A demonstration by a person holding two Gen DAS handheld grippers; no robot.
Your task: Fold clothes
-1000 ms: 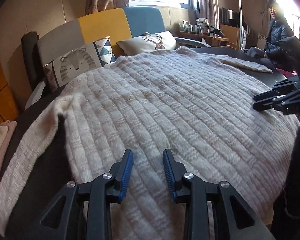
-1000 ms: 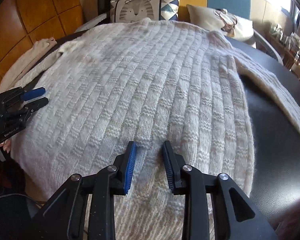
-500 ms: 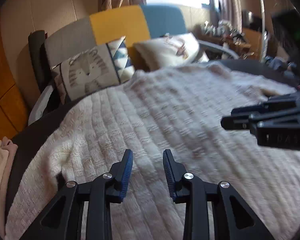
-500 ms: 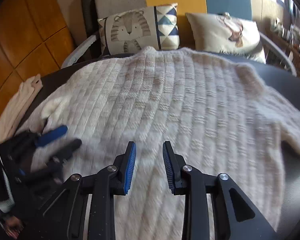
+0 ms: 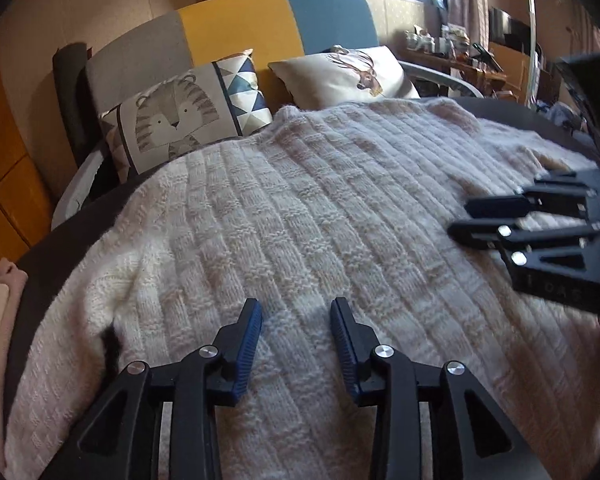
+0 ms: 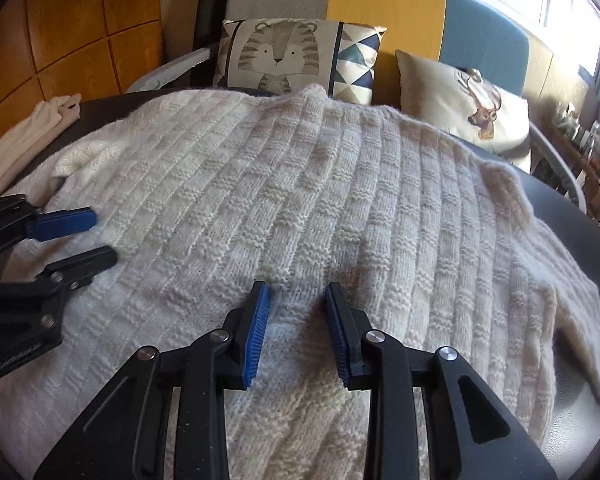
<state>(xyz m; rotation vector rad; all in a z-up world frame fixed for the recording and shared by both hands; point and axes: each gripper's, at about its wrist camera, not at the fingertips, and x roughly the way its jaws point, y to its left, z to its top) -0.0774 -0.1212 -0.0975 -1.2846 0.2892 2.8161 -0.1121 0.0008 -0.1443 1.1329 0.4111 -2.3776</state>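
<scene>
Cream knit sweater (image 5: 320,220) lay spread flat across a dark round table (image 6: 572,208), covering most of the top, one sleeve trailing off toward the right edge. Left gripper (image 5: 296,316) hung just above the sweater's near-left part, jaws parted and opening wider, blue pads (image 5: 249,344) clear of the knit, nothing pinched between them. Right gripper (image 6: 296,300) hovered over the sweater's near middle, jaws parted too, no fabric caught between. Both pointed down toward the cloth, side by side, each showing in the other's view. A folded pale pink garment (image 6: 28,140) sat at the table's left edge, beside the sweater. Behind the table stood a grey-yellow-blue sofa (image 5: 236,28) with a tiger cushion (image 6: 276,56) and a deer cushion (image 6: 468,108). Orange wood panels (image 6: 72,28) lined the left wall.
</scene>
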